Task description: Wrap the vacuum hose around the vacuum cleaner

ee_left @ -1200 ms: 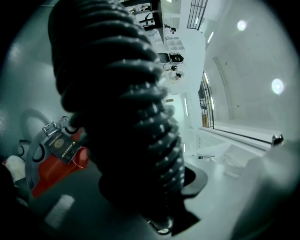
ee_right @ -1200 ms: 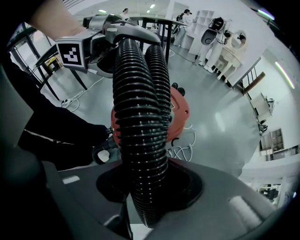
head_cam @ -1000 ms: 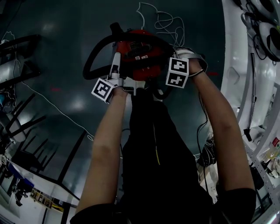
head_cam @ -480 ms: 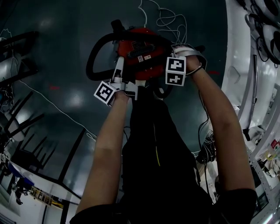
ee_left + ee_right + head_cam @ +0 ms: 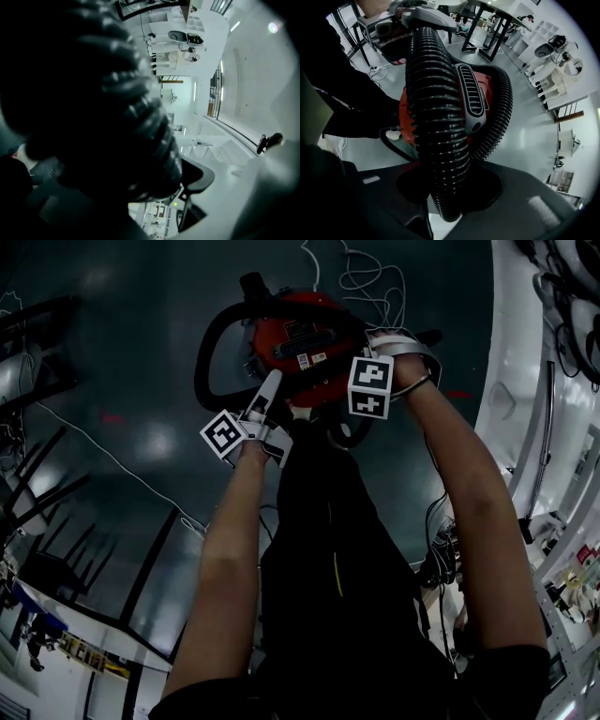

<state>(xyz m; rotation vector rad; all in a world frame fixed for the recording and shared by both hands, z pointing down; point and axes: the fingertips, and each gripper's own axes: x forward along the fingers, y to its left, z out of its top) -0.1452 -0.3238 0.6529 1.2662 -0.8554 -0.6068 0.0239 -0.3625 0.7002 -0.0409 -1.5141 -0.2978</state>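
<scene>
At twelve o'clock our right gripper (image 5: 449, 199) pinches the vacuum hose (image 5: 440, 117); our left gripper (image 5: 270, 390), jaws just opening round it, may let it spring loose

The vacuum hose (image 5: 117, 117) loomed as a dark blur over the left gripper view's left half, cut off at the top edge.

Robotics lab, white robot-like machines (image 5: 557, 47), black-legged work tables (image 5: 485, 23), loose cables (image 5: 361, 277) on glossy grey floor (image 5: 122, 362).

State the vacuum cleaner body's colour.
The vacuum cleaner body is red, behind the black hose; right gripper view shows it best.
</scene>
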